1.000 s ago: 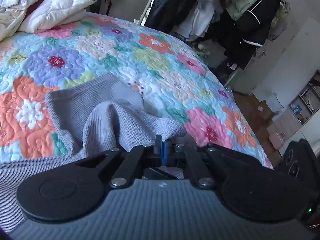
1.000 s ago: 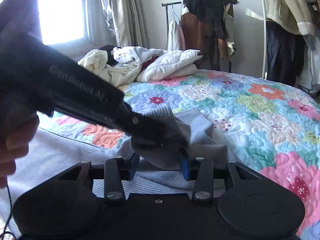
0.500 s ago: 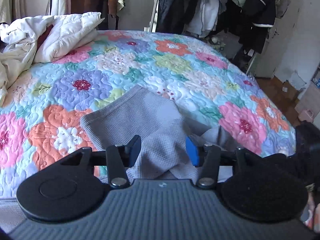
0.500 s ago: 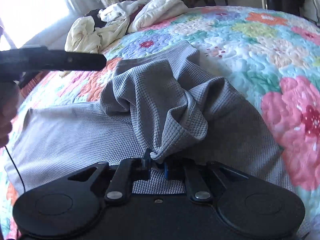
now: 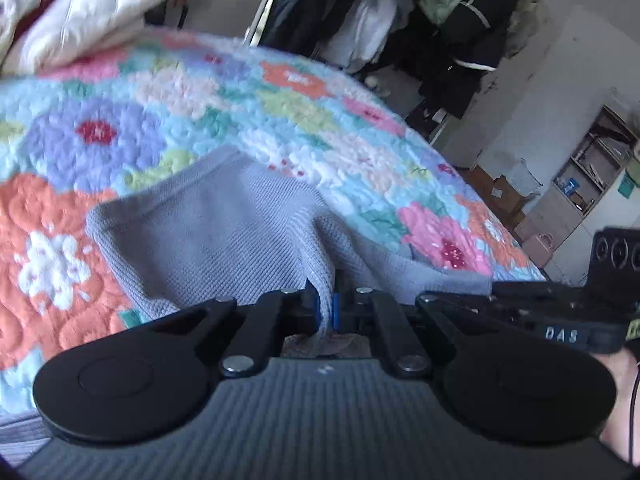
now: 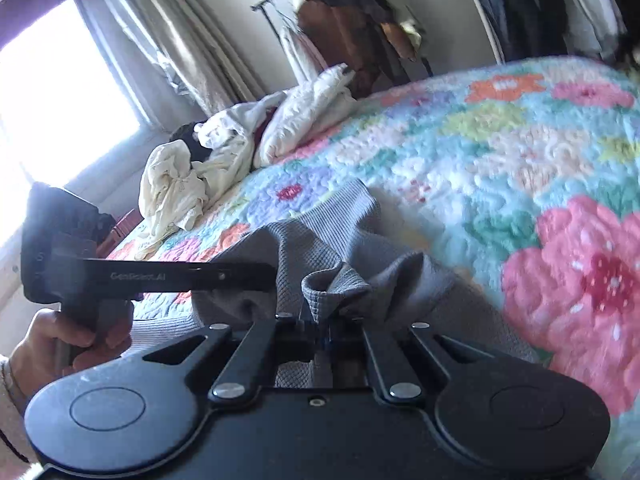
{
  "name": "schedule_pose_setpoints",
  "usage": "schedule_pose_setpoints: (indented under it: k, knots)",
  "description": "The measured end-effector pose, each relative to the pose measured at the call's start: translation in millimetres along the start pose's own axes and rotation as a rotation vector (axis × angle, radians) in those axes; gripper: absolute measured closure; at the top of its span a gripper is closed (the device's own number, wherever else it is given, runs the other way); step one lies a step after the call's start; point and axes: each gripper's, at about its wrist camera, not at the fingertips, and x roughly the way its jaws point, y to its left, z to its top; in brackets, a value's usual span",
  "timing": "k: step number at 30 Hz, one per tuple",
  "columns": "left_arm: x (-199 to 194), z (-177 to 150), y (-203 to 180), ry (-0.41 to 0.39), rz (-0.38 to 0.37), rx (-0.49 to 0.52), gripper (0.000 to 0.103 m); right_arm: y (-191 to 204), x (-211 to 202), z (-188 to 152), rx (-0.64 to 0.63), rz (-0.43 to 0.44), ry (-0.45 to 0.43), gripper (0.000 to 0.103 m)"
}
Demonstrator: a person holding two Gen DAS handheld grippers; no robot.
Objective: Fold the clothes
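Observation:
A grey waffle-knit garment lies bunched on the flowered quilt. My left gripper is shut on a fold of the garment, with cloth pinched between the blue pads. My right gripper is shut on another bunched fold of the same garment. In the right wrist view the left gripper's body reaches in from the left, close beside the right one. In the left wrist view the right gripper's body shows at the right edge. The two grips are close together.
A heap of white and cream bedding and clothes lies at the head of the bed by the window. Clothes racks with dark coats stand beyond the bed. Shelves and boxes stand on the floor past the bed's right edge.
The left gripper was open half a second ago and has shut on a garment fold. The right gripper stays shut on its fold and has lifted it a little.

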Motion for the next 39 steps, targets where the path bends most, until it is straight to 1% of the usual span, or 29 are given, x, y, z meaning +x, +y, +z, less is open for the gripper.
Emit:
schedule_pose_setpoints:
  k: [1, 2, 4, 5, 7, 8, 9, 11, 12, 13, 14, 15, 16, 18, 19, 21, 23, 24, 25, 26, 27, 28, 29, 33, 37, 38, 39]
  knots:
    - [-10, -4, -7, -0.035, 0.006, 0.050, 0.098, 5, -5, 1, -0.044, 0.002, -0.029, 0.097]
    - [-15, -7, -10, -0.051, 0.020, 0.075, 0.098, 9, -9, 2, -0.079, -0.004, -0.050, 0.097]
    - [-23, -12, -16, -0.081, 0.050, 0.124, 0.098, 16, -11, 3, -0.142, -0.072, -0.090, 0.097]
    - [-22, -12, -17, -0.083, 0.069, 0.140, 0.098, 18, -11, 4, -0.167, -0.110, -0.109, 0.097]
    - [-20, -10, -19, -0.099, 0.107, 0.153, 0.098, 23, -8, 7, -0.197, -0.147, -0.159, 0.097]
    - [-19, -7, -20, -0.126, 0.131, 0.145, 0.098, 27, -4, 10, -0.217, -0.163, -0.187, 0.097]
    - [-17, -3, -21, -0.154, 0.162, 0.132, 0.098, 30, 2, 15, -0.232, -0.189, -0.196, 0.097]
    - [-12, 7, -16, -0.195, 0.231, 0.073, 0.098, 36, 13, 25, -0.256, -0.247, -0.207, 0.094]
    - [-8, 12, -12, -0.200, 0.271, 0.031, 0.098, 36, 18, 28, -0.232, -0.302, -0.178, 0.079]
    - [-2, 15, -5, -0.195, 0.321, -0.018, 0.098, 36, 21, 30, -0.206, -0.360, -0.147, 0.062]
    - [4, 17, 7, -0.178, 0.375, -0.083, 0.098, 33, 23, 29, -0.171, -0.423, -0.110, 0.058]
    - [11, 19, 19, -0.160, 0.429, -0.149, 0.098, 29, 23, 27, -0.145, -0.468, -0.060, 0.056]
    - [17, 20, 30, -0.144, 0.474, -0.210, 0.098, 21, 25, 24, -0.122, -0.486, 0.001, 0.056]
    - [20, 16, 45, -0.140, 0.448, -0.268, 0.098, 5, 30, 15, -0.080, -0.495, 0.102, 0.056]
    - [21, 14, 52, -0.137, 0.437, -0.291, 0.098, 2, 28, 15, -0.078, -0.492, 0.104, 0.056]
    - [17, 13, 46, -0.127, 0.457, -0.244, 0.096, -2, 24, 14, -0.073, -0.485, 0.108, 0.055]
    - [9, 13, 35, -0.137, 0.494, -0.195, 0.086, -6, 21, 13, -0.068, -0.478, 0.113, 0.051]
    - [4, 14, 28, -0.153, 0.503, -0.180, 0.083, -8, 19, 13, -0.066, -0.475, 0.115, 0.048]
    - [-1, 15, 22, -0.167, 0.511, -0.167, 0.069, -10, 17, 12, -0.063, -0.472, 0.117, 0.046]
    - [-6, 18, 15, -0.170, 0.512, -0.159, 0.050, -13, 15, 12, -0.061, -0.468, 0.119, 0.045]
    - [-9, 23, 6, -0.162, 0.504, -0.153, 0.040, -15, 13, 12, -0.059, -0.465, 0.121, 0.045]
    - [-12, 27, -3, -0.152, 0.486, -0.142, 0.026, -17, 11, 11, -0.056, -0.462, 0.123, 0.045]
    - [-11, 30, -11, -0.135, 0.461, -0.122, 0.023, -19, 9, 11, -0.054, -0.459, 0.125, 0.046]
    - [31, 31, -29, 0.001, 0.415, -0.102, 0.023, -27, 1, 10, -0.047, -0.445, 0.131, 0.046]
    - [72, 32, -46, 0.137, 0.368, -0.082, 0.023, -33, 0, 8, -0.032, -0.402, 0.125, 0.046]
    - [82, 33, -50, 0.168, 0.359, -0.076, 0.023, -34, 2, 7, -0.034, -0.391, 0.134, 0.046]
    - [92, 32, -51, 0.186, 0.368, -0.063, 0.023, -35, 3, 6, -0.036, -0.379, 0.144, 0.046]
